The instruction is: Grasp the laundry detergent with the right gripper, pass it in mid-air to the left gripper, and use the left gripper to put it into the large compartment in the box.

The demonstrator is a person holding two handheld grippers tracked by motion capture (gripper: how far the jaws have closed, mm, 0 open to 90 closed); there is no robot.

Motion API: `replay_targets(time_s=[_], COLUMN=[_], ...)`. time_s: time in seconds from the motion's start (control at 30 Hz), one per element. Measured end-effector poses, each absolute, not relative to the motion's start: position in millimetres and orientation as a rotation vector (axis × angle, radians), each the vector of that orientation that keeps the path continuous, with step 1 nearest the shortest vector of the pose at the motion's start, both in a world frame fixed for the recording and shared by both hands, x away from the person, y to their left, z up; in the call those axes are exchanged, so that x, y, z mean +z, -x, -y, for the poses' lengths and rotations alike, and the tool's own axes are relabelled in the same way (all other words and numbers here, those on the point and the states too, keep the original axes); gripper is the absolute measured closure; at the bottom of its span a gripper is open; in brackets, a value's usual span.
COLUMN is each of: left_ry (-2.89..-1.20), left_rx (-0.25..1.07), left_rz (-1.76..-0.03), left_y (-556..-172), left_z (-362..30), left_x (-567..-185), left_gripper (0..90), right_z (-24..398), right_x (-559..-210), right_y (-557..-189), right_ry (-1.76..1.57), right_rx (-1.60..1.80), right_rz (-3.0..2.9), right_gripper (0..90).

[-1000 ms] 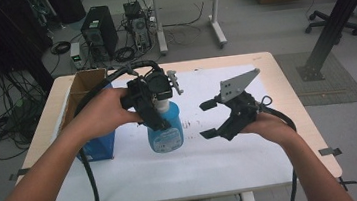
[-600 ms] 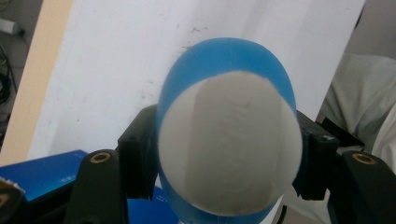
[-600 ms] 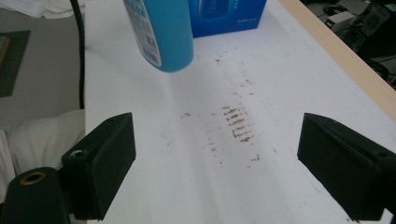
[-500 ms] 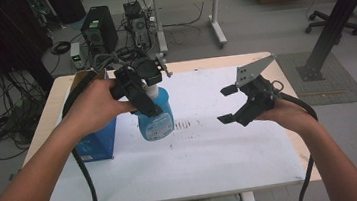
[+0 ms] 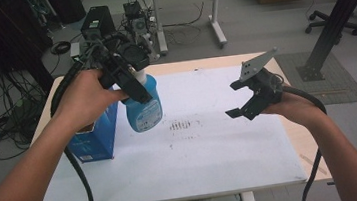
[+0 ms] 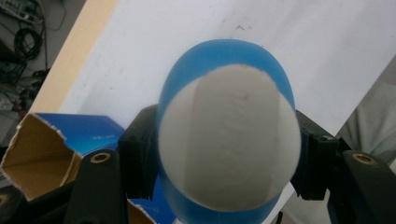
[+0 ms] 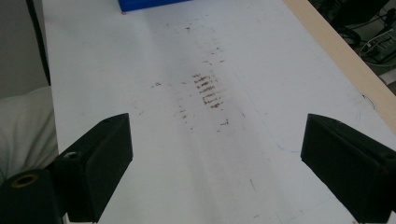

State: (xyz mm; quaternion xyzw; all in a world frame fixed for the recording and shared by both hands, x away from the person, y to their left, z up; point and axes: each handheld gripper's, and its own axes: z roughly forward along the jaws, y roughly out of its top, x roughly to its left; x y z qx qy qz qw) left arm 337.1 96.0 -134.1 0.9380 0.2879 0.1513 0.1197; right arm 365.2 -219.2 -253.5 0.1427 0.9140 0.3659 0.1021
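Note:
A blue spray bottle [image 5: 142, 104] with a white head hangs in the air over the left part of the white table [image 5: 211, 147], held up by its neck. My left gripper [image 5: 132, 82] is shut on it. In the left gripper view the bottle's white top [image 6: 229, 140] sits squeezed between the two black jaws. My right gripper [image 5: 239, 96] hovers above the table's right side, open, with nothing between its fingers. In the right gripper view [image 7: 215, 163] the jaws stand wide apart over a patch of brown marks [image 7: 208, 91] on the table.
An open blue cardboard box [image 5: 92, 134] stands at the table's left edge, close beside the bottle. The brown marks [image 5: 181, 125] lie near the table's middle. Cables, computer cases and another table stand on the floor beyond the far edge.
My left gripper has lifted the bottle higher and carried it left, toward the box. My right gripper has drifted right and slightly away from the bottle, still open.

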Motion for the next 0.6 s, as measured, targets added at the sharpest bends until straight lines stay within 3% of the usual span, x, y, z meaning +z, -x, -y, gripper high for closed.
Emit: replay_targets(time_s=[0.6], left_ry=[-2.628], left_rx=[0.493], left_rz=[-1.124], left_y=[-351.4], left_z=[-131.8], left_x=[-106.7], left_gripper=[37.8], right_z=[241.4], right_x=[-250.9], right_y=[-375.1], right_ry=[-0.493], right_rx=[0.957], right_rz=[-2.696], right_gripper=[8.1])
